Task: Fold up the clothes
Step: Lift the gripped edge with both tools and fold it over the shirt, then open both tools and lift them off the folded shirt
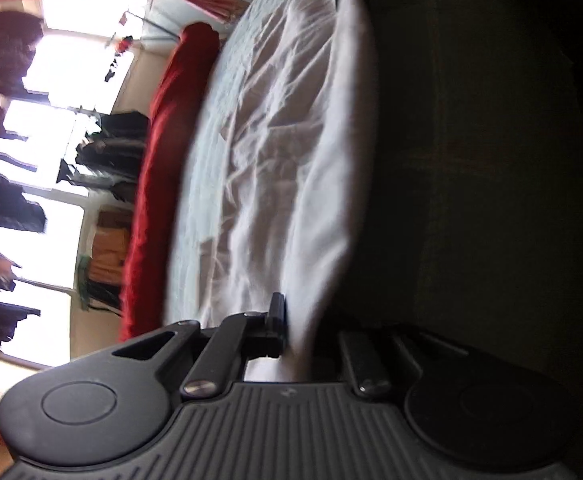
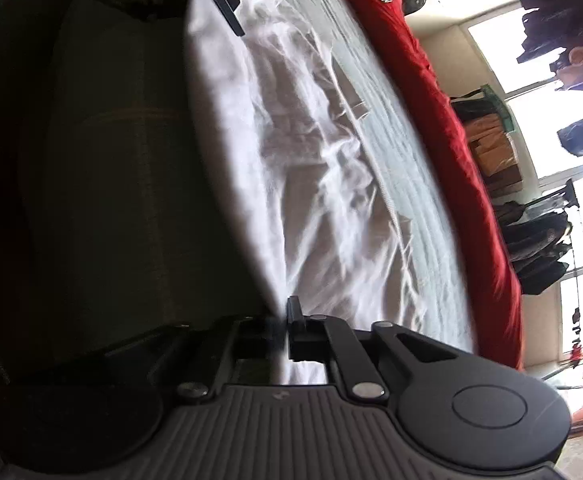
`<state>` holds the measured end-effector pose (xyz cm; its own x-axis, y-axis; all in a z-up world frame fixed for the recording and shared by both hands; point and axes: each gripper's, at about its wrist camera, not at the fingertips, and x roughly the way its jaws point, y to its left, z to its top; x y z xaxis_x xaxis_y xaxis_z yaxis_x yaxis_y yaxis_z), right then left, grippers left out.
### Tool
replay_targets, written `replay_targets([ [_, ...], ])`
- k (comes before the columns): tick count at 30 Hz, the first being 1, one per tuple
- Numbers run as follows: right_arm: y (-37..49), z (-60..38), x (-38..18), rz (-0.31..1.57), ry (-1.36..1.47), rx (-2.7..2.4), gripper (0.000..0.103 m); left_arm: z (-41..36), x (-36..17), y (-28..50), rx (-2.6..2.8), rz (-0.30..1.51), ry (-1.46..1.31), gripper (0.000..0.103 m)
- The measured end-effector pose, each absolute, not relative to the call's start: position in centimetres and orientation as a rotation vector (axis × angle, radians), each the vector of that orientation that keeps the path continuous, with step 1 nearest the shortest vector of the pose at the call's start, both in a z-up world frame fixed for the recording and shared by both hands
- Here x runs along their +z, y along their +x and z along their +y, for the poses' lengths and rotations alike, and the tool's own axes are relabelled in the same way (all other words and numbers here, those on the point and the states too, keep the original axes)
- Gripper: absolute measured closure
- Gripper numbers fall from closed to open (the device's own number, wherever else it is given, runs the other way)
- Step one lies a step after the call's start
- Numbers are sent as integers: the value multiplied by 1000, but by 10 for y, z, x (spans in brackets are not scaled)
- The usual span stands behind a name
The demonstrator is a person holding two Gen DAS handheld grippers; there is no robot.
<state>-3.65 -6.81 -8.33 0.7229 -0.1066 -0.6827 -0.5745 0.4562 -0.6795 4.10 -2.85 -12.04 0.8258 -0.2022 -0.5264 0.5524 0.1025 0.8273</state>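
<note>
**A:** What is each hand-held gripper doing?

**B:** The left hand-held gripper is clenched on the edge of a white garment; the cloth runs straight between its fingers. The right hand-held gripper grips the same edge at another spot, jaws closed on the fabric. Each one shows at the top of the other's view, both pinching that same edge.

**A:** And where does the garment lie?

**B:** Its edge is stretched between the two grippers, and the rest spreads out crumpled over a pale quilted bed. On the near side of the gripped edge is a dark surface; I cannot tell what it is.

**A:** Beyond that?

**B:** A red cloth lies along the bed's far side. Past it, dark clothes hang before bright windows. Both views are tilted sideways and somewhat blurred.
</note>
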Motion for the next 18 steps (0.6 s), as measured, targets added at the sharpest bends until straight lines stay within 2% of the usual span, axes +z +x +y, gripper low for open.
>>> replay_targets([
  [2,-40,-72,-80,750,-1046,341,76,-25,-117,35,-570,329,1335,90],
  [7,-48,-92,-63,805,-890,367,61,-3,-102,19,-602,442,1232,85],
  [8,-49,-97,-58,816,-847,373,54,3,-97,17,-608,476,1197,85],
  [11,-55,-114,-40,836,-732,381,49,24,-74,19,-615,566,1055,85],
  [12,-55,-120,-33,832,-695,378,44,29,-65,23,-608,579,992,84],
  [14,-53,-132,-19,810,-619,364,35,39,-48,35,-589,596,852,74],
  [16,-51,-139,-8,772,-538,334,22,42,-37,53,-560,598,723,51],
  [17,-44,-144,-7,762,-480,325,12,44,-31,62,-545,599,659,50],
  [18,-37,-148,-5,752,-422,317,10,45,-34,67,-545,615,601,50],
])
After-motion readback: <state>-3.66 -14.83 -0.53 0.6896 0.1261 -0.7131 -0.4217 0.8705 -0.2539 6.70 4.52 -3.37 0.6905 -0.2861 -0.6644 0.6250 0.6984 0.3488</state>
